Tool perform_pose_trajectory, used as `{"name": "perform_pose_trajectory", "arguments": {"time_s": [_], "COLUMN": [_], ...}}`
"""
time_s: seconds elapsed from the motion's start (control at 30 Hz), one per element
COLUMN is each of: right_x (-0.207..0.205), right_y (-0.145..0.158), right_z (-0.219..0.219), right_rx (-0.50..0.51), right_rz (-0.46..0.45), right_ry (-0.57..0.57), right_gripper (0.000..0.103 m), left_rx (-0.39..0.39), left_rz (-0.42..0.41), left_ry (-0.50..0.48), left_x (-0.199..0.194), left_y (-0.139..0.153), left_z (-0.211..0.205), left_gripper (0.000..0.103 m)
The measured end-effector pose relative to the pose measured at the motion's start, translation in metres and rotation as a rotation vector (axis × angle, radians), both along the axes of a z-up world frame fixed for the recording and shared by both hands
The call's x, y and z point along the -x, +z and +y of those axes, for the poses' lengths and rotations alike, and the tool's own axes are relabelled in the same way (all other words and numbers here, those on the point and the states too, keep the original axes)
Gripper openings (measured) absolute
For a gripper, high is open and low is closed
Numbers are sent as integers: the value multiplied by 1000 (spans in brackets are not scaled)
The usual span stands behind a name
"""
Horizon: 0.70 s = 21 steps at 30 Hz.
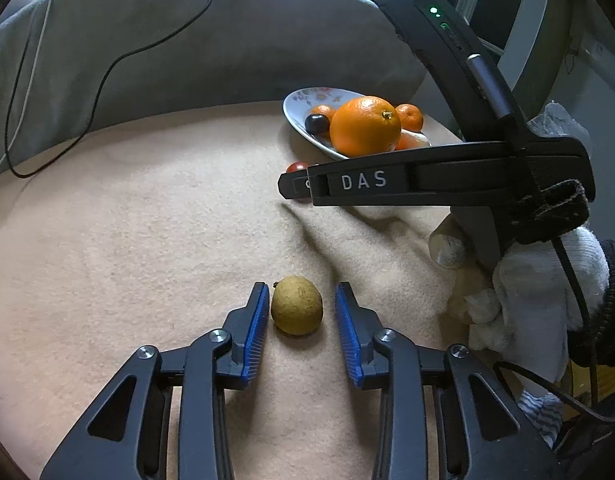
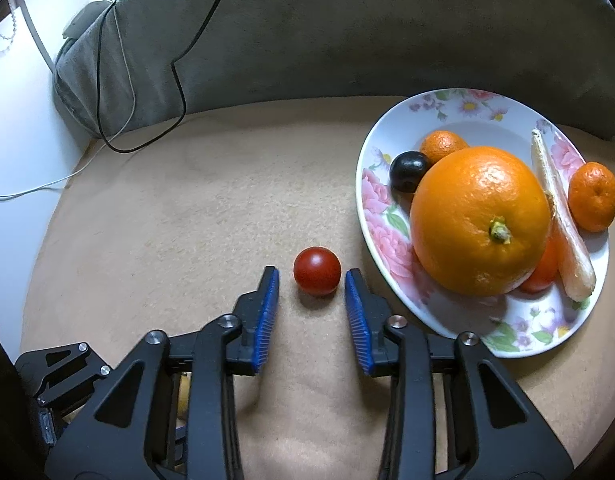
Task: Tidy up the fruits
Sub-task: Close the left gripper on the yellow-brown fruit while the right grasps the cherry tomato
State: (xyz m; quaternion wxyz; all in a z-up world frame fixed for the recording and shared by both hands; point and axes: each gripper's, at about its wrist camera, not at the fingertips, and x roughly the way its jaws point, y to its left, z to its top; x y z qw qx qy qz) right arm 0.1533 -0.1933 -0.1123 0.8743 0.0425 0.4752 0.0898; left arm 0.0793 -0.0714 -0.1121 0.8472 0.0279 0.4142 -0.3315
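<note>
A small yellow-brown round fruit [image 1: 296, 305] lies on the beige blanket between the blue pads of my left gripper [image 1: 300, 292]. The left pad is nearly against it, while a gap shows at the right pad, so the gripper is open. A red cherry tomato [image 2: 317, 271] lies between the tips of my right gripper [image 2: 312, 274], also open, with a gap on its left side. Just right of it stands a flowered plate [image 2: 387, 132] holding a big orange [image 2: 479, 220], two mandarins [image 2: 443, 145], a dark plum [image 2: 407, 170] and a pale long piece [image 2: 563, 232].
A grey cushion [image 2: 347, 40] rises behind the blanket, with a black cable [image 2: 179, 80] and a white cable [image 2: 27, 192] draped over it. In the left wrist view a white-gloved hand [image 1: 547, 288] holds the right gripper's body [image 1: 363, 182] in front of the plate [image 1: 303, 98].
</note>
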Motion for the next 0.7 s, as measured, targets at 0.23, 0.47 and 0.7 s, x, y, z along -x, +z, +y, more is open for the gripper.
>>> {"name": "perform_pose_trajectory", "arguments": {"time_s": [0.23, 0.47, 0.7], "right_x": [-5, 2, 11], "right_y": [-2, 4, 24], "right_z": [3, -2, -7], "right_rx": [7, -12, -49], "right_rz": [-7, -21, -59], "right_ry": [7, 26, 60], "right_gripper": [25, 25, 25], "left_rx": [-4, 0, -9], "left_rz": [13, 5, -13], "left_ry": [9, 30, 52], "left_x": [-2, 0, 4], "left_y": [0, 3, 10], "left_z": [1, 5, 8], "left_gripper": [24, 24, 24]}}
